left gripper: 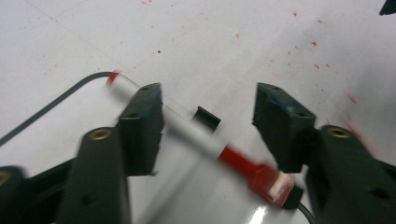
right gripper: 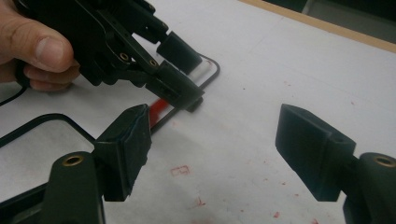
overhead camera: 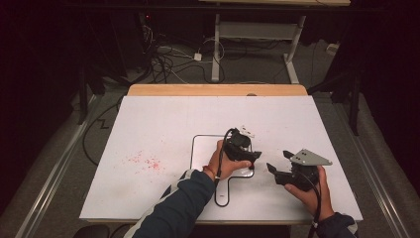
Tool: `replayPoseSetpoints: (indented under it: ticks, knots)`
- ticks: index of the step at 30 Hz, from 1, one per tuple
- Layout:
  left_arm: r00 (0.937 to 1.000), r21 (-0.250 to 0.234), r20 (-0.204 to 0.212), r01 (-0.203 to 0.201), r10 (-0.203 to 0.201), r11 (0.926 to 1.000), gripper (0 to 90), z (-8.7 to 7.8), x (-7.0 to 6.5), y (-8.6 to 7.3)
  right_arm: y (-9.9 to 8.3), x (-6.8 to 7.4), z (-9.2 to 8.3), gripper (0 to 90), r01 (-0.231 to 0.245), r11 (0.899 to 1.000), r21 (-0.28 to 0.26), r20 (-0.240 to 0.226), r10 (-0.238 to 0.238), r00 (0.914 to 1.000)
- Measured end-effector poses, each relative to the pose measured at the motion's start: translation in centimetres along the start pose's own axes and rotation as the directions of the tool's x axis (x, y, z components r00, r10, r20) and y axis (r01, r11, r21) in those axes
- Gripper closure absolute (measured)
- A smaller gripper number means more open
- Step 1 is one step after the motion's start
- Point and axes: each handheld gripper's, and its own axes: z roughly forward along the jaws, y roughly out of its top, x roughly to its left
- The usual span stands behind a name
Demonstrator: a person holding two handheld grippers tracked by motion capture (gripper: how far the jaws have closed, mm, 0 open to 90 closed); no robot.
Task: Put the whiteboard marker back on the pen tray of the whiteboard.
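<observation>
The white table (overhead camera: 158, 124) sits in a dark room, red specks on it. The left gripper (left gripper: 208, 116) hangs open over a red-capped marker (left gripper: 201, 140) lying between its jaws on the whiteboard (overhead camera: 203, 148), ungrasped. The right gripper (overhead camera: 277, 166) waits open, just beside.

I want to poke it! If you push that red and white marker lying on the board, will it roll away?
Probably yes: the marker looks round and smooth, lying flat on the whiteboard, so it could roll sideways. It seems stiff and light. The open left gripper straddles it, so a jaw might stop it.
</observation>
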Motion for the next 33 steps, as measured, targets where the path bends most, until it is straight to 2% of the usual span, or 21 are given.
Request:
replayPoseSetpoints:
  ticks: [2,3,5,6,7,8,10,11,12,13,16,17,19,20,22,25,27,29,31,33]
  knots:
    - [0.9999,-0.006,-0.009,-0.008,0.008,1.0000,40.5,-0.2,-0.1,0.1,0.1,0.0,0.0,27.8,0.001,1.000,-0.005,-0.004,-0.001,1.0000]
    - [0.9999,-0.011,0.001,-0.014,0.014,0.9998,44.1,-0.3,-0.1,0.1,0.1,0.1,0.0,27.8,-0.001,1.000,-0.006,-0.005,0.001,1.0000]
    - [0.9994,-0.057,0.006,-0.032,0.033,0.9979,57.8,-1.1,0.0,0.1,0.1,0.2,0.0,27.8,0.011,1.000,-0.005,-0.007,-0.011,0.9999]
    - [0.9981,-0.086,0.042,-0.041,0.044,0.9955,69.4,-1.6,0.3,0.1,0.1,0.3,0.0,27.8,0.008,1.000,-0.004,-0.009,-0.008,0.9999]
    - [0.9976,-0.101,0.048,-0.044,0.049,0.9939,74.8,-2.0,0.4,0.1,0.1,0.3,0.0,27.8,0.012,1.000,-0.007,-0.011,-0.012,0.9999]
    - [0.9966,-0.104,0.038,-0.069,0.073,0.9922,78.8,-2.5,0.4,0.2,0.1,0.3,-0.1,27.8,0.014,1.000,-0.008,-0.011,-0.014,0.9998]
    - [0.9922,-0.070,0.014,-0.123,0.124,0.9900,85.1,-2.9,0.4,0.1,0.1,0.2,-0.2,28.0,0.013,1.000,-0.010,-0.010,-0.013,0.9999]
    - [0.9869,-0.038,-0.019,-0.161,0.160,0.9863,86.2,-3.1,0.4,0.0,0.1,0.2,-0.2,28.0,0.011,1.000,-0.011,-0.010,-0.011,0.9999]
    - [0.9832,-0.014,-0.038,-0.179,0.179,0.9837,87.4,-3.2,0.5,-0.1,0.1,0.2,-0.2,28.0,0.010,1.000,-0.012,-0.008,-0.010,0.9999]
    - [0.9815,-0.001,-0.059,-0.183,0.182,0.9832,87.4,-3.2,0.7,-0.3,0.1,0.2,-0.2,28.0,0.011,1.000,-0.012,-0.007,-0.011,0.9999]
    - [0.9838,0.005,-0.086,-0.157,0.157,0.9876,87.4,-3.1,1.6,-0.7,0.1,0.2,-0.2,28.0,0.013,1.000,-0.008,-0.007,-0.013,0.9999]
    - [0.9862,0.012,-0.079,-0.145,0.146,0.9893,87.4,-2.9,1.8,-0.8,0.1,0.3,-0.2,28.1,0.017,1.000,-0.007,-0.009,-0.017,0.9998]
    - [0.9850,0.037,-0.083,-0.149,0.152,0.9882,87.4,-2.4,1.9,-1.1,0.1,0.3,-0.2,28.1,0.022,1.000,-0.008,-0.011,-0.022,0.9997]
    - [0.9837,0.058,-0.068,-0.163,0.166,0.9850,87.3,-2.2,1.9,-1.2,0.1,0.4,-0.1,28.2,0.022,1.000,-0.009,-0.011,-0.022,0.9997]
    - [0.9802,0.083,-0.068,-0.180,0.186,0.9800,87.2,-1.8,1.5,-1.5,0.1,0.4,-0.1,28.3,0.019,1.000,-0.005,-0.013,-0.019,0.9997]
    - [0.9787,0.104,-0.059,-0.190,0.197,0.9763,87.2,-1.4,1.3,-2.0,0.1,0.3,-0.1,28.3,0.020,1.000,-0.004,-0.013,-0.020,0.9997]
    - [0.9801,0.096,-0.059,-0.183,0.190,0.9784,87.1,-1.4,1.2,-2.1,0.1,0.4,-0.2,28.3,0.015,1.000,-0.007,-0.013,-0.015,0.9998]
    - [0.9792,0.096,-0.057,-0.189,0.195,0.9773,86.8,-1.3,1.0,-2.1,0.1,0.3,-0.1,28.3,0.019,1.000,-0.008,-0.014,-0.020,0.9997]
    - [0.9778,0.095,-0.039,-0.201,0.206,0.9749,86.7,-1.2,0.3,-2.0,0.1,0.3,-0.1,28.4,0.019,1.000,-0.006,-0.015,-0.019,0.9997]
    - [0.9734,0.103,-0.024,-0.224,0.228,0.9691,85.7,-1.1,-0.5,-2.0,0.1,0.4,-0.1,28.4,0.023,1.000,-0.005,-0.015,-0.023,0.9996]
